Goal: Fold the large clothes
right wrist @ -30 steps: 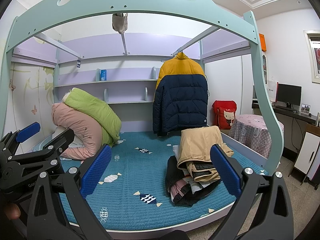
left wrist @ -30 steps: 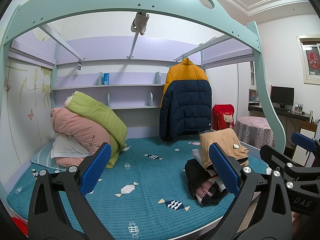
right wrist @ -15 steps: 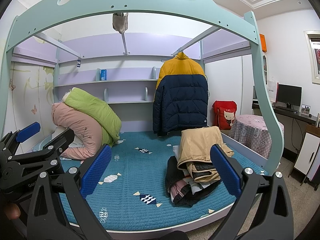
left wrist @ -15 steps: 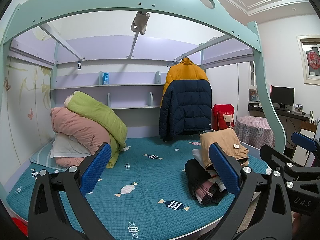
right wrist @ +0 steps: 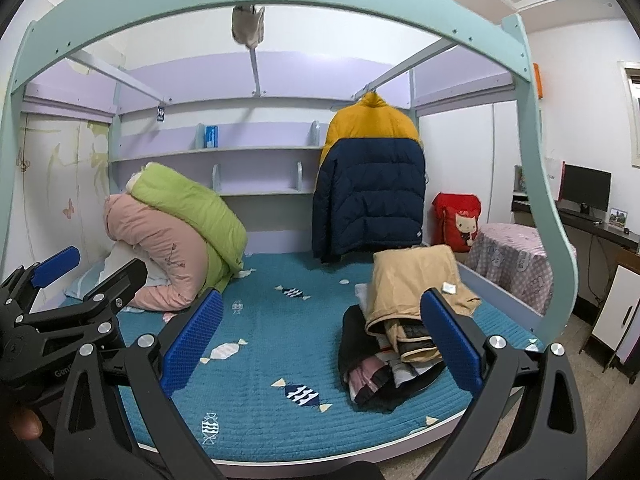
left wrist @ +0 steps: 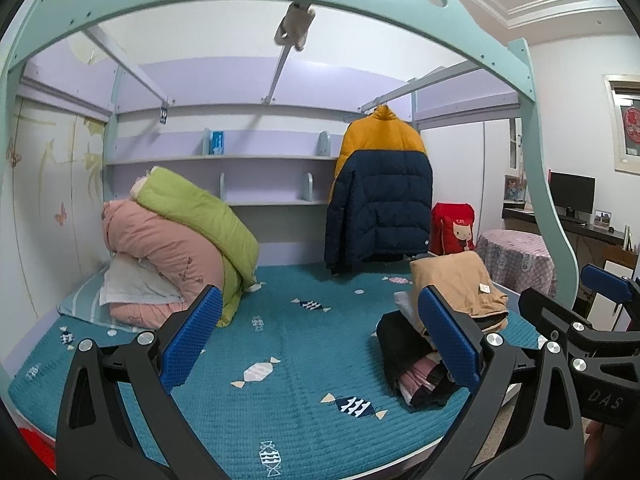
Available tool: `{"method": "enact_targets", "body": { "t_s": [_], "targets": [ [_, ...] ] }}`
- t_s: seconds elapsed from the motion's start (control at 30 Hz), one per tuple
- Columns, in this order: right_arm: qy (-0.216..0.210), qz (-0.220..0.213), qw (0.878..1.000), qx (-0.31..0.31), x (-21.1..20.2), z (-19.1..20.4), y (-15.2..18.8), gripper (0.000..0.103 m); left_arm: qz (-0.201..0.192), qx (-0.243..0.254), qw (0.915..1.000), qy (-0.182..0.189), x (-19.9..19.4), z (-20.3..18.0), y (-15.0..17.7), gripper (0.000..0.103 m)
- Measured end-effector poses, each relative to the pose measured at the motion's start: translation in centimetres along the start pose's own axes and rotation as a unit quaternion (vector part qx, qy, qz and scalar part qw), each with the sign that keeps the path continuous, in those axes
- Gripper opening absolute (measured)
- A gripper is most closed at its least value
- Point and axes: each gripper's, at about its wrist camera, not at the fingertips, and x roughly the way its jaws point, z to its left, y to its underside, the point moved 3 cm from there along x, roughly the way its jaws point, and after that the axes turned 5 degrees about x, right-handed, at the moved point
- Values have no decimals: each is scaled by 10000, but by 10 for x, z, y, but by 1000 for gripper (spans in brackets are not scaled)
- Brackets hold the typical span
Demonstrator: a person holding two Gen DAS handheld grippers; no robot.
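The left gripper (left wrist: 318,340) hangs released in the lower part of its frame, blue pads spread wide and holding nothing, and the pile of clothes (left wrist: 440,344) lies beyond it at the lower right of the frame, partly hidden behind the right-hand pad, apart from both pads. In the right wrist view the right gripper (right wrist: 322,338) is likewise spread and empty, with the same pile of clothes (right wrist: 400,340) showing between its pads, nearer the right-hand one, resting on the teal bedspread (right wrist: 280,340) close to the bed's front edge. There is one pile; several garments are stacked in it, though how many cannot be told. Its top piece is a tan garment (right wrist: 416,280) draped loosely with a small white tag showing, and below it sit dark, pink and white layers, rumpled and uneven, with a black piece spilling at the left. One puffer jacket (right wrist: 368,176), yellow above and navy below, hangs from a rail at the centre right of the frame, behind the pile. Two rolled quilts lie at the centre left: a green quilt (right wrist: 188,216) leaning over a pink quilt (right wrist: 156,252). In the left wrist view part of the other gripper shows at the lower right edge, and a fingertip beside it
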Motion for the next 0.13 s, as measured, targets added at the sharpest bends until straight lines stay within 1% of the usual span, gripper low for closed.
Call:
{"method": "enact_targets", "body": {
  "t_s": [0.13],
  "targets": [
    [-104, 297, 9995, -90, 31, 20, 9, 95, 309, -155, 9994, -60, 30, 26, 17, 98]
  ]
}}
